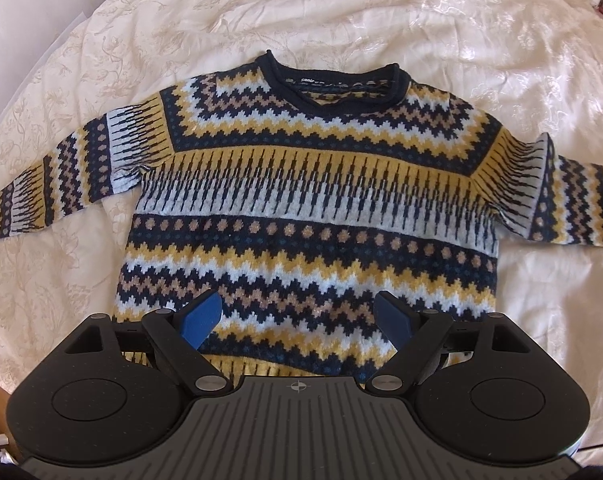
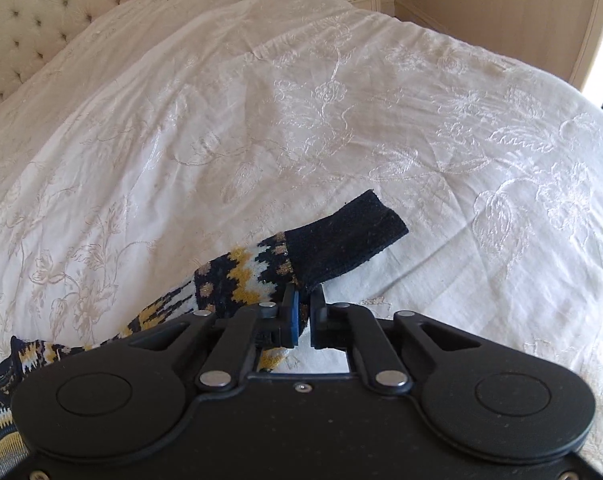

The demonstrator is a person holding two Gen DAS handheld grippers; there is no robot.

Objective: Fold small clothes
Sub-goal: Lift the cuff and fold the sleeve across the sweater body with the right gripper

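The sweater (image 1: 309,200) lies flat, front up, on the bedspread (image 1: 341,20), sleeves spread to either side. The left gripper (image 1: 297,320) hangs released over the hem. The right gripper (image 2: 304,304) is clenched on the right sleeve's dark cuff (image 2: 341,236), gripping only its near edge. That thin bite could slip as the sleeve swings across. Only the right view shows this pinch; only the left shows the whole body and collar (image 1: 333,80).

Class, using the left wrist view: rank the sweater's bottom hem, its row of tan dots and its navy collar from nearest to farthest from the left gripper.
Measured from the left gripper, jaws open:
1. bottom hem, just below the fingers.
2. row of tan dots, mid-body.
3. navy collar, at the far end.
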